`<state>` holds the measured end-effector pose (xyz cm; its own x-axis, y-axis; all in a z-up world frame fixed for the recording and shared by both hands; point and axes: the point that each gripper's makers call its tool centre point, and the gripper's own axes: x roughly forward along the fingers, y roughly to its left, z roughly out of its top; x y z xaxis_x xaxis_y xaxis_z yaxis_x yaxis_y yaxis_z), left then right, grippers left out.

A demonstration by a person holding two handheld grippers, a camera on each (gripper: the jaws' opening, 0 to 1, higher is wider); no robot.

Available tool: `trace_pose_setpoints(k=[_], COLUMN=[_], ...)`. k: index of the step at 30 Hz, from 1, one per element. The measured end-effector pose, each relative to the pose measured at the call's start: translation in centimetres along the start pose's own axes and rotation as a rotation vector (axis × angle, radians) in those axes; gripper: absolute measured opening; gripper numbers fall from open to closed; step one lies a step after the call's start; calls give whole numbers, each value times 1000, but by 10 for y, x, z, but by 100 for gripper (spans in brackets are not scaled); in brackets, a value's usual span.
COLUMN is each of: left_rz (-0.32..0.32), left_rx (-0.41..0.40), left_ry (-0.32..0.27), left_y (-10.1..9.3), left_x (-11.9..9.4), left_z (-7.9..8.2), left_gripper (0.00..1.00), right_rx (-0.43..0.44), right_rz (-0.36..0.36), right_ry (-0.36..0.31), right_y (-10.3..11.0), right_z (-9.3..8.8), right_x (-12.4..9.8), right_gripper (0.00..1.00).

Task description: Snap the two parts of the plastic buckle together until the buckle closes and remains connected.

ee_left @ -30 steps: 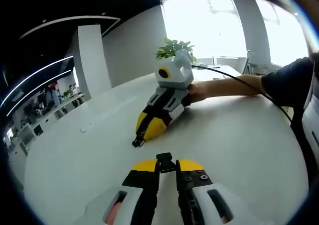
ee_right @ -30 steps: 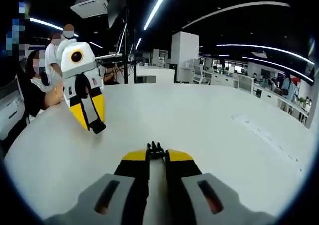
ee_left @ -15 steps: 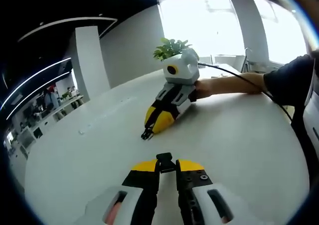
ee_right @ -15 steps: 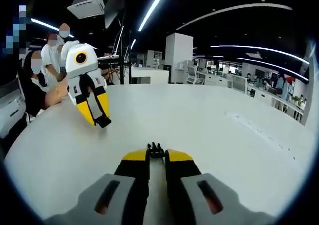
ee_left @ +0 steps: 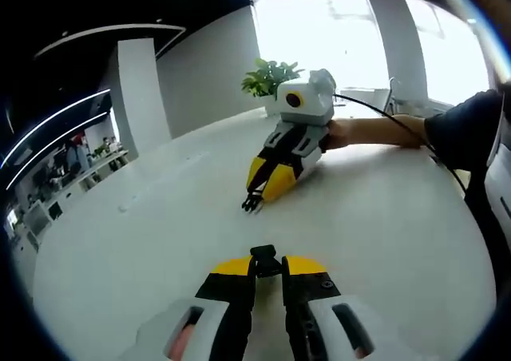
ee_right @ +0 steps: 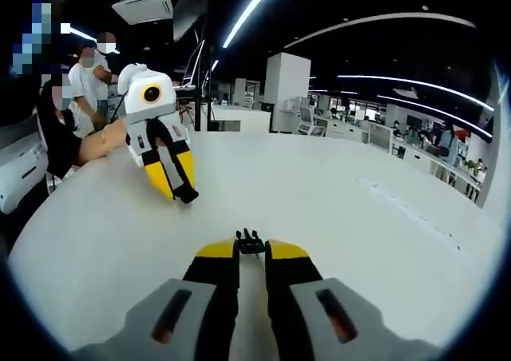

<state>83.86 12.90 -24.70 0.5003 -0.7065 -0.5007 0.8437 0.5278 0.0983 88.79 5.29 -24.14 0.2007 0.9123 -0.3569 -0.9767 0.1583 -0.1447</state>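
Observation:
My left gripper (ee_left: 267,262) is shut on a small black buckle part (ee_left: 265,254) that pokes out between its yellow tips. In the right gripper view the same left gripper (ee_right: 184,192) hangs over the white table (ee_right: 319,185) at the left, with its black part (ee_right: 188,196) at the tip. My right gripper (ee_right: 251,247) is shut on the pronged black buckle part (ee_right: 250,236). In the left gripper view the right gripper (ee_left: 257,196) points down towards me, prongs (ee_left: 252,205) showing. The two parts are well apart.
A person's arm (ee_left: 375,132) and a black cable (ee_left: 383,120) reach in from the right behind the right gripper. A potted plant (ee_left: 267,77) stands at the table's far edge. A thin paper strip (ee_right: 415,211) lies on the right. People stand at the back left (ee_right: 84,81).
In each view the other gripper has moved right, towards the middle of the picture, and sits nearer my own jaws' line. Both grippers still hold their buckle parts.

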Motion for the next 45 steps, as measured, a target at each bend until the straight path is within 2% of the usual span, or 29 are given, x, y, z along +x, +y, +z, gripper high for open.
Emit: trace_pose_setpoints(k=[12,14,20,27,32,45], left_rz=[-13,-5,-1,-4,-17,-59], left_rx=[8,21,22,36,38,32], left_ry=[-2,0,-9,-13,-7,1], left_y=[-6,-6,-5,-12,-16,-28], left_x=[2,1,0,-1,2,8], left_z=[2,3,5,8,6,3], left_gripper=[12,12,12,12,12,12], right_rx=[-2,7,-13,-22,-27,-37], right_rz=[-8,-15,-20,-11,17,56], right_ry=[-6,-28,-36,-49,-23,-27], right_y=[19,18,21,28,37,48], right_z=[-4,-1,4,8,2,4], right_x=[-23,-25,-29,-28,-22,-21], right_gripper=[12,12,12,12,12,12])
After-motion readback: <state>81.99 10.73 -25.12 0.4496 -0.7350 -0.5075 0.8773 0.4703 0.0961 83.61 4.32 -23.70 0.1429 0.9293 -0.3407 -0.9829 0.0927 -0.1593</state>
